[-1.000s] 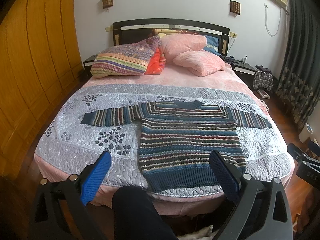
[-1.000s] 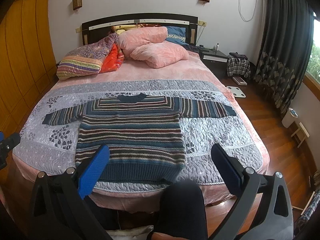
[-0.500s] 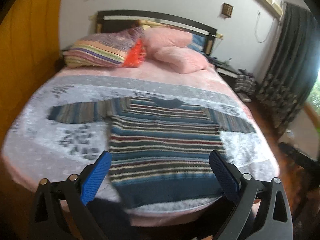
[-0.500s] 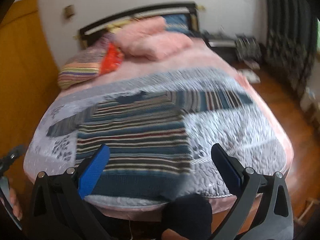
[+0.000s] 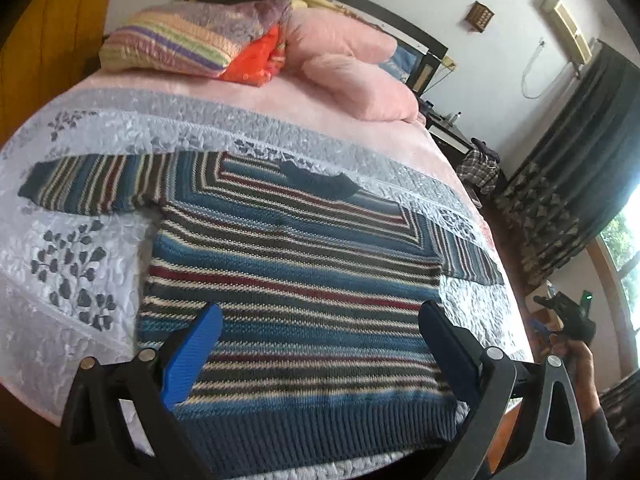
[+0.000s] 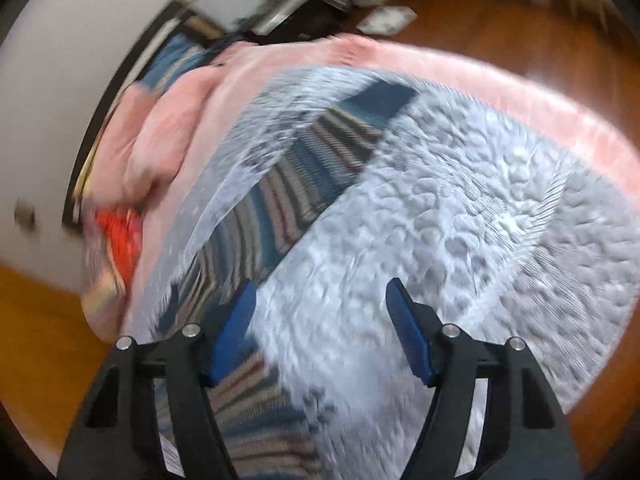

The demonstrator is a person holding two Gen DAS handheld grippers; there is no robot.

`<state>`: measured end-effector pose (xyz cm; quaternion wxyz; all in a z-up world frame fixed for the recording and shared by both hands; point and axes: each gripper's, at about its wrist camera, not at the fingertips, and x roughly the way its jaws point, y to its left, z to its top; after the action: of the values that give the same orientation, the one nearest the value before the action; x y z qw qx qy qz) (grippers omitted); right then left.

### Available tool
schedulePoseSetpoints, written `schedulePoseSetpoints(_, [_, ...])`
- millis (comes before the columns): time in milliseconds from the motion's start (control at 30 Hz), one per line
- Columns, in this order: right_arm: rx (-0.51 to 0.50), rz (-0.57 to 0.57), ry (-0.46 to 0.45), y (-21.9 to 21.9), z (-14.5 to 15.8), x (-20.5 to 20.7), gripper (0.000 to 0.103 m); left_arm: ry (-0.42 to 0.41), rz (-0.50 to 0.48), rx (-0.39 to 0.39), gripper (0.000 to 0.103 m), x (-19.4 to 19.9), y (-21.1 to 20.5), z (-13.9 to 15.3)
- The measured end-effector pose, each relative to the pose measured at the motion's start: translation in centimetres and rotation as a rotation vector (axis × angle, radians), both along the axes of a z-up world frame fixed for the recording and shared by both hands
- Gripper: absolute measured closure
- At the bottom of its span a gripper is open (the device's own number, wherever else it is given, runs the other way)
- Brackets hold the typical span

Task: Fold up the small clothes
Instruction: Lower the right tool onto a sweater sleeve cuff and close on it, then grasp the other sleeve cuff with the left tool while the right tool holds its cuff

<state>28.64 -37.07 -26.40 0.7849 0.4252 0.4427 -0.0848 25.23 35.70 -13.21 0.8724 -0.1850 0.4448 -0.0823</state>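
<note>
A striped knit sweater (image 5: 296,280) lies flat on the grey quilted bedspread (image 5: 72,248) of the bed, front up, both sleeves spread straight out to the sides and its dark ribbed hem toward the foot of the bed. The left claw (image 5: 320,344) hangs above the sweater's lower half with its blue pads spread wide, gripping nothing; the hem lies just below and between the fingers in the left wrist view. The right claw (image 6: 322,328) is also released and empty, its fingers apart over bare bedspread just beside the sweater's right side; this view is heavily blurred. The sweater's right sleeve (image 6: 320,160) stretches away ahead of that claw, and the sweater body edge shows beside and under its left finger (image 6: 232,336). At the right margin of the left wrist view, a hand (image 5: 580,364) grips a black handle. Pink pillows (image 5: 352,72) and a striped folded quilt (image 5: 180,40) sit at the head of the bed.
</note>
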Motion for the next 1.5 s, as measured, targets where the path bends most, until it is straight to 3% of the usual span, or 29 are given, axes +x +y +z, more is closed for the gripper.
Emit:
schedulePoseSetpoints(100, [0.121,-0.076,-0.004,-4.3,-3.9,3.1,0.048,0.003,0.005,0.009,0.004,1.9,-0.5,-1.6])
schedulePoseSetpoints(167, [0.23,-0.145,-0.042,-7.2,-6.4,5.2,0.051,-0.001,0.008,0.016,0.004,2.7,-1.0,-2.3])
schedulePoseSetpoints(267, [0.3,-0.217,-0.077,-10.1,-8.9,7.5,0.052,0.002,0.0,0.011,0.004,4.2,-1.8,-3.7])
schedulePoseSetpoints(400, [0.313,-0.275,-0.078,-12.7,-11.7,10.4,0.054,0.024,0.004,-0.007,0.004,5.7,-2.7,-5.4])
schedulePoseSetpoints(567, [0.307,-0.264,-0.059,-13.7,-14.1,13.6,0.056,0.051,-0.002,-0.012,0.004,7.1,-3.8,-7.4])
schedulePoseSetpoints(867, [0.298,-0.274,-0.092,-14.7,-15.5,16.3,0.056,0.066,0.002,-0.065,0.004,8.6,-4.2,-9.1])
schedulePoseSetpoints(933, [0.286,-0.263,-0.094,-14.7,-15.4,16.6,0.069,0.08,0.01,-0.084,0.004,8.9,-3.9,-9.4])
schedulePoseSetpoints(967, [0.276,-0.245,-0.092,-14.7,-15.2,17.0,0.085,0.088,0.016,-0.096,0.004,8.9,-3.7,-9.6])
schedulePoseSetpoints(1000, [0.262,-0.24,-0.1,-14.6,-14.7,17.1,0.09,0.094,0.022,-0.102,0.004,9.0,-3.5,-9.7])
schedulePoseSetpoints(1100, [0.238,-0.219,-0.157,-14.0,-12.1,16.6,0.092,0.113,0.037,-0.104,0.004,9.2,-2.5,-9.6])
schedulePoseSetpoints(1233, [0.081,-0.098,-0.206,-10.8,-6.2,16.9,0.092,0.126,0.057,-0.131,0.004,9.5,-1.1,-9.0])
schedulePoseSetpoints(1367, [-0.101,0.023,-0.271,-5.4,0.2,17.2,0.092,0.131,0.057,-0.153,0.004,9.8,-0.3,-7.7])
schedulePoseSetpoints(1500, [-0.172,0.119,-0.342,0.2,4.8,17.1,0.093,0.106,0.025,-0.146,0.004,10.0,-0.3,-5.7])
